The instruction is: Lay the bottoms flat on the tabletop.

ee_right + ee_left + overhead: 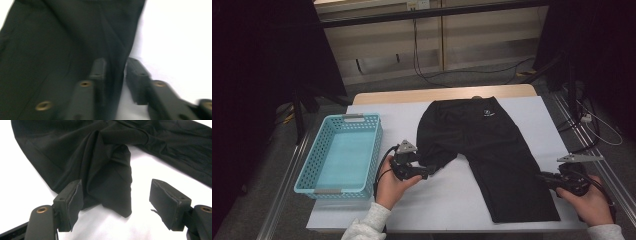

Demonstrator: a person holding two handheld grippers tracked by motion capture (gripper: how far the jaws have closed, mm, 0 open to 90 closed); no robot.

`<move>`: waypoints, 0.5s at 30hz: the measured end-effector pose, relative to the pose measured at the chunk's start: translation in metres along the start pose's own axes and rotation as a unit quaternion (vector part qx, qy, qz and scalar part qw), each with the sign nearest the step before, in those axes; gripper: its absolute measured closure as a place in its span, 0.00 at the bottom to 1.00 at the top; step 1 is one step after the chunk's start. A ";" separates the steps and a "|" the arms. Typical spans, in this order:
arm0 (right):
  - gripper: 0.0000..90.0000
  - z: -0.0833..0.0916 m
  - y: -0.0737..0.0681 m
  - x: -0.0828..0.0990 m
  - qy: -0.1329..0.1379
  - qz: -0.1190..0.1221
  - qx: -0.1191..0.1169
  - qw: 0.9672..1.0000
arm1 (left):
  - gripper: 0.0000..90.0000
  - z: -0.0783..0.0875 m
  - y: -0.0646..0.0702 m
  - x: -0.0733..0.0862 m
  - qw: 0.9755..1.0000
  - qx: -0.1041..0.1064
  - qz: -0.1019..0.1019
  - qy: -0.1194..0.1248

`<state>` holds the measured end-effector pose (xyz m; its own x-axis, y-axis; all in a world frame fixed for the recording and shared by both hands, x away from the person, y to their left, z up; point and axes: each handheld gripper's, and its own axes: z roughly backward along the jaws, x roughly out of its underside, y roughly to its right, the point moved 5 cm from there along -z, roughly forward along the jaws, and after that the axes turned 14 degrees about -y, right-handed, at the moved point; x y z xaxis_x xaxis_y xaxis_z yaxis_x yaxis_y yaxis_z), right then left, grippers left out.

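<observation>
Black shorts [492,145] lie flat on a white sheet [447,200], waistband at the far side. Their left leg is bunched into a folded point [105,170]. My left gripper [430,171] is at that bunched leg. In the left gripper view its jaws [116,205] stand wide open with the cloth's tip between them and the left pad [75,200] beside the fabric. My right gripper [544,177] sits at the outer edge of the right leg. Its jaws [116,75] stand a narrow gap apart astride the hem edge [50,45]. The right gripper view is blurred.
A light blue perforated basket [305,181] stands on the sheet to the left of the shorts, nothing inside it. The table's wooden far edge [412,95] shows beyond the sheet. Cables and dark stands lie on the floor behind and to the right.
</observation>
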<state>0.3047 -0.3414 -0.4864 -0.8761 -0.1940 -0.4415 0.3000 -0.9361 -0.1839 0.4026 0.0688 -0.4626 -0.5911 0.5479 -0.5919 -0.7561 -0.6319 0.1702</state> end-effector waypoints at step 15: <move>0.61 0.010 -0.004 -0.011 0.049 0.032 0.024 0.998 | 0.36 -0.002 -0.010 0.004 1.000 -0.001 0.007 -0.009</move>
<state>0.3090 -0.3384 -0.4723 -0.8136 -0.2255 -0.5359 0.3329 -0.9363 -0.1115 0.4078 0.0760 -0.4684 -0.6068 0.5483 -0.5756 -0.7470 -0.6408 0.1771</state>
